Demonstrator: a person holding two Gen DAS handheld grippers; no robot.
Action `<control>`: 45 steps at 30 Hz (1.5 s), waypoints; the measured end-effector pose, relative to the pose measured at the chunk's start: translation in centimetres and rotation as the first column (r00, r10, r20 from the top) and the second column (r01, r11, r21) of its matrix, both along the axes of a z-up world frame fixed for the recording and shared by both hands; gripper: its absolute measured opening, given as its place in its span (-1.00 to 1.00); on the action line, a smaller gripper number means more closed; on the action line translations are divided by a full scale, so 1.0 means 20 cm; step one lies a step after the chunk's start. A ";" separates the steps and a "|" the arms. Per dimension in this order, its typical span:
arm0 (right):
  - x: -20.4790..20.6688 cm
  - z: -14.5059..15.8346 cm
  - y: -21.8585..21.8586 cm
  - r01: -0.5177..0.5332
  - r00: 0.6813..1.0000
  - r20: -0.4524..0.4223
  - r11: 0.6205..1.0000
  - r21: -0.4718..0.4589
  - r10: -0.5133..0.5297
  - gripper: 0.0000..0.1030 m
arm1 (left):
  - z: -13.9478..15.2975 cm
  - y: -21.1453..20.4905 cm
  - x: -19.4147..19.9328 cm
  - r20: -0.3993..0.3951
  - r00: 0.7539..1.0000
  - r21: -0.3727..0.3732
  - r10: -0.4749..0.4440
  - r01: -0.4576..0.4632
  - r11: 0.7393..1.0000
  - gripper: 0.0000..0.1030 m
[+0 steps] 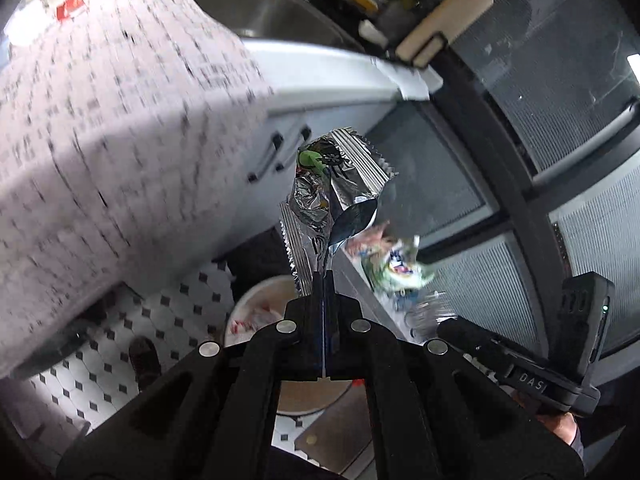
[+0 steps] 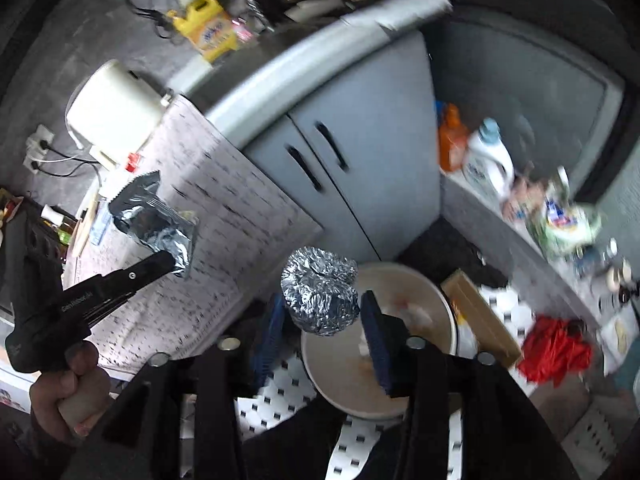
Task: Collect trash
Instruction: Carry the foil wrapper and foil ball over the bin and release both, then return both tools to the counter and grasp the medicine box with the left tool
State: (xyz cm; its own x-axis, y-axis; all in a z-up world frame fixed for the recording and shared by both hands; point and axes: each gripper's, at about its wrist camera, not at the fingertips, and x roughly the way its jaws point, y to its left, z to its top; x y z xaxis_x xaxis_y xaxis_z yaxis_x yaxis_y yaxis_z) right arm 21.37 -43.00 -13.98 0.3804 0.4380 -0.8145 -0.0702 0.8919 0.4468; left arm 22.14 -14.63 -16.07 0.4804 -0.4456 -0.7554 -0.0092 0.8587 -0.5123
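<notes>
Crumpled silver wrapper [image 1: 320, 196] held aloft; foil ball [image 2: 320, 292] midair above white bin [image 2: 420, 292]

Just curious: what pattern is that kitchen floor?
White tiles dotted with small black diamonds, clearest in the right wrist view.

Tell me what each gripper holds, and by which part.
Left gripper: foil wrapper, pinched at its lower edge. Right gripper: open, foil ball between its fingers, contact unclear.

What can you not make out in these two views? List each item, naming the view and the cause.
- Bin contents: right view, blurred, partly behind the right claw and foil ball.
- Wrapper print: left view, crumpled, too small.
- Sill clutter: right view, motion blur.
- Whether the open right claw touches the ball.
</notes>
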 end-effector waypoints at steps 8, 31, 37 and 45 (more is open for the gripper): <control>-0.13 -0.11 -0.28 0.058 0.998 -0.029 0.998 0.004 -0.058 0.15 | -0.16 -0.20 -0.10 -0.086 0.996 0.026 -0.025 0.028 0.999 -0.98; -0.28 -0.17 -0.62 0.143 0.989 -0.044 0.989 0.029 -0.141 0.18 | -0.35 -0.41 -0.11 -0.253 0.966 0.070 -0.060 0.080 0.994 0.64; -0.23 -0.12 -0.54 0.105 0.994 -0.011 0.994 0.039 -0.105 0.34 | -0.24 -0.25 -0.09 -0.193 0.981 0.108 0.031 -0.011 0.994 0.80; -0.11 -0.02 -0.33 0.064 0.997 0.034 0.997 0.036 -0.065 0.55 | -0.09 0.01 -0.08 -0.112 0.988 0.101 0.110 -0.098 0.990 0.81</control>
